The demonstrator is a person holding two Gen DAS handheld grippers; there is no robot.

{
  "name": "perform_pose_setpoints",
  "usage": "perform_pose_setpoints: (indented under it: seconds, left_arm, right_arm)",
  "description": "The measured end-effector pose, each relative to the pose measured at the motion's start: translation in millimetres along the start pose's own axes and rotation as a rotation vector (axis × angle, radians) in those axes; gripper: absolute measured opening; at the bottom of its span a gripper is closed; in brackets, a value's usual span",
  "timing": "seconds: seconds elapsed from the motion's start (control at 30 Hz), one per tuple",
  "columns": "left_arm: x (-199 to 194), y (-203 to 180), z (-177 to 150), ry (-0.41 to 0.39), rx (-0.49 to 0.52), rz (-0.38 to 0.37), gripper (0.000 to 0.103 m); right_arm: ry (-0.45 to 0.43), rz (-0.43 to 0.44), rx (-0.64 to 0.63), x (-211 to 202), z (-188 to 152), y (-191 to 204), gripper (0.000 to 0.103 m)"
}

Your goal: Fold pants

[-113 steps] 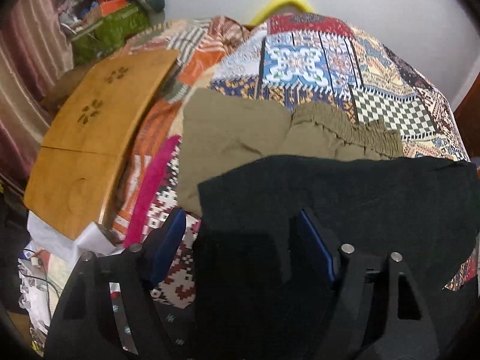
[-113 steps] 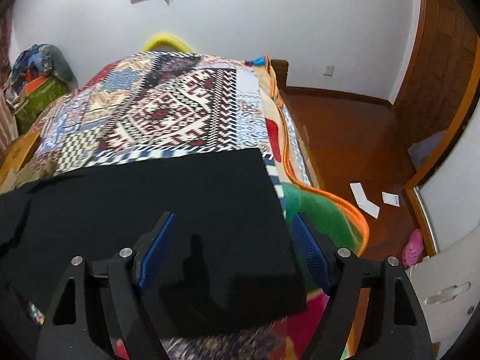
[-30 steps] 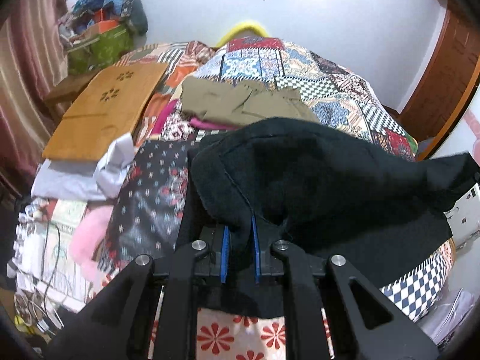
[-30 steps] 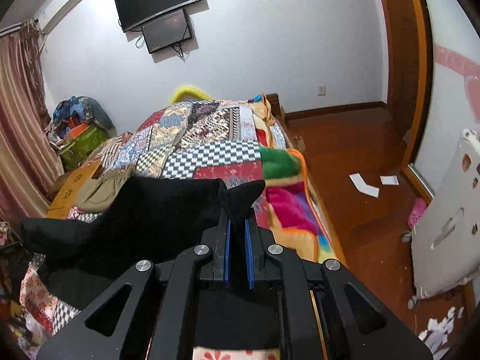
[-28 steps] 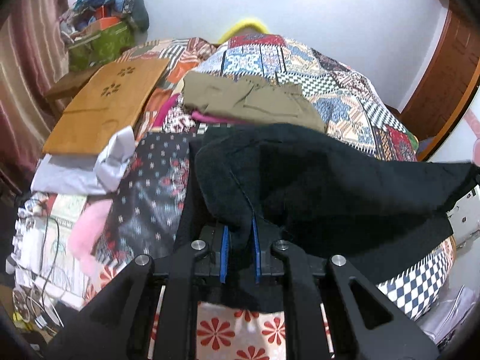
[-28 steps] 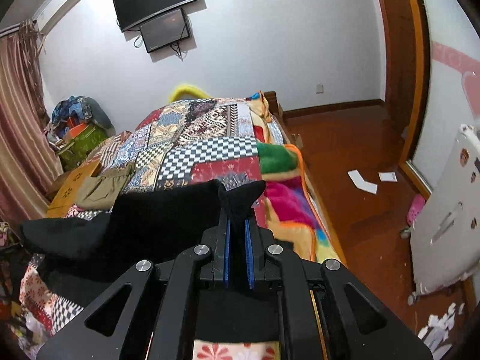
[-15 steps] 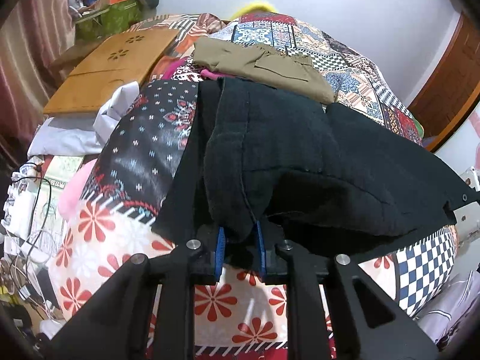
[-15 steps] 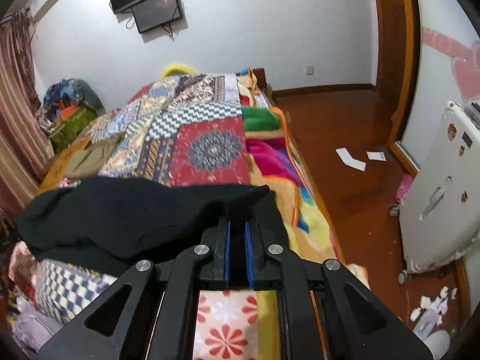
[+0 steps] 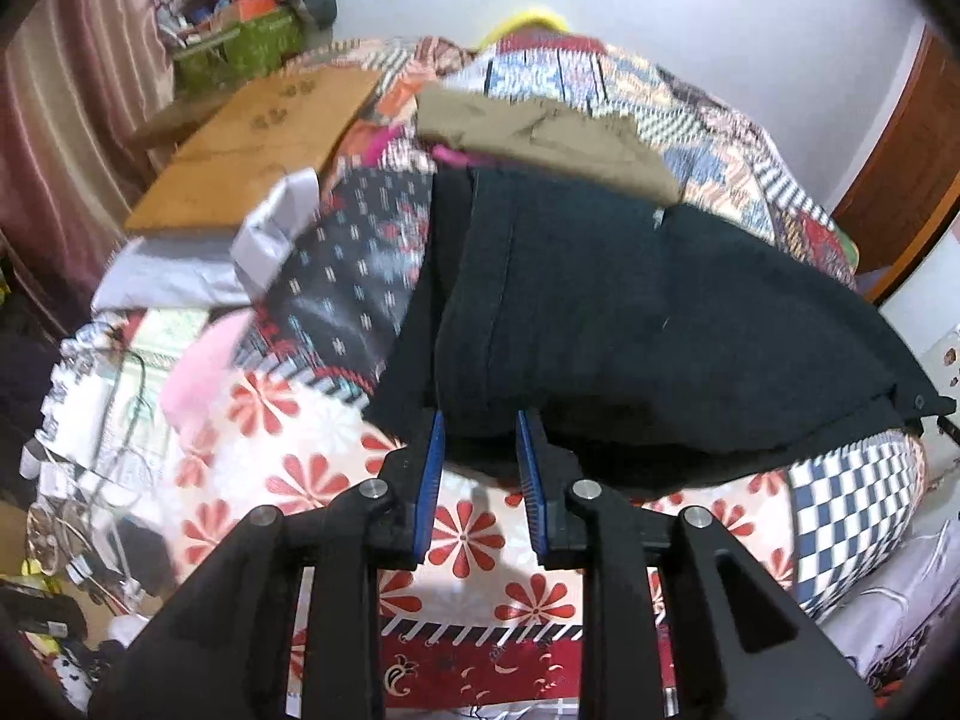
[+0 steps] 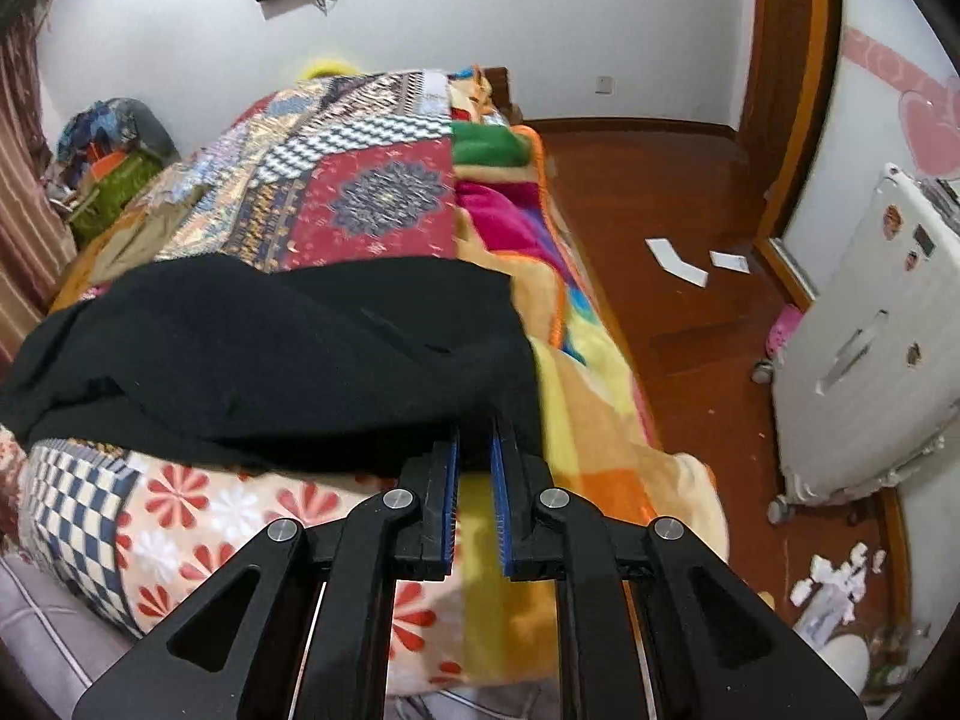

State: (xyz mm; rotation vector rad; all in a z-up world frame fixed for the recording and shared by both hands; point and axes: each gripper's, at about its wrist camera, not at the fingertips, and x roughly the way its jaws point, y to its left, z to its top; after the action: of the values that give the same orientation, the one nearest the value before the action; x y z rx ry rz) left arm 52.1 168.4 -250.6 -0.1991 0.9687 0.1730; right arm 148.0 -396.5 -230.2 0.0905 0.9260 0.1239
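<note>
Left wrist view: black pants [image 9: 630, 324] run sideways across the bed [image 9: 468, 534]; left tongs [image 9: 479, 450] opening around the hem, right tongs [image 10: 474, 450] pinching the other end.

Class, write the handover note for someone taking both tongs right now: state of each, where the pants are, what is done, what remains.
Left tongs: jaws opening, black pants hem between them, pads no longer pressing.
Right tongs: shut on the other corner.
Pants: folded over once, lying across the patchwork bedspread near its front edge; khaki garment behind.
Done: first fold laid down.
Left: release the right side, smooth, probably fold again.
</note>
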Motion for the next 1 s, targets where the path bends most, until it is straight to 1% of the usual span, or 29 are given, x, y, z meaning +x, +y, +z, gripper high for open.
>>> perform_pose_setpoints:
  seconds: [0.13,0.23,0.3,0.4,0.53,0.67,0.77,0.8,0.87,1.0]
  left_arm:
    - [-20.3,-17.2,21.8,-0.057,0.030,0.004,0.024]
    - [-28.9,-39.5,41.7,-0.093,0.069,-0.007,0.024]
    - [-30.9,-55.9,53.2,-0.107,0.100,-0.027,0.024]
    - [-26.8,-90.2,71.8,-0.121,0.145,-0.067,0.025]
    - [-11.6,-138.6,90.6,-0.110,0.197,-0.135,0.025]
    - [10.4,-191.0,102.2,-0.088,0.265,-0.195,0.026]
    - [26.9,-224.4,104.1,-0.067,0.310,-0.221,0.028]
    - [33.3,-235.2,104.2,-0.058,0.325,-0.228,0.032]
    - [43.0,-251.1,103.7,-0.041,0.340,-0.245,0.036]
    - [66.6,-281.4,96.5,0.011,0.379,-0.280,0.038]
  right_arm:
    - [0.021,-0.023,0.029,-5.5,-4.8,-16.9,0.009]
    - [0.008,-0.044,0.053,-16.3,-0.4,-29.2,0.009]
    - [-0.017,-0.044,0.062,-25.0,9.7,-35.0,0.009]
    - [-0.058,-0.025,0.062,-33.3,32.3,-35.4,0.009]
    - [-0.100,0.008,0.022,-33.5,62.3,-23.0,0.010]
    - [-0.108,0.061,-0.018,-17.0,83.4,-4.0,0.015]
    - [-0.085,0.071,-0.054,2.5,87.0,7.8,0.016]
    - [-0.077,0.071,-0.061,7.4,88.0,10.0,0.016]
    - [-0.053,0.082,-0.067,19.2,88.2,14.1,0.016]
    - [0.002,0.102,-0.063,37.6,82.0,18.5,0.016]
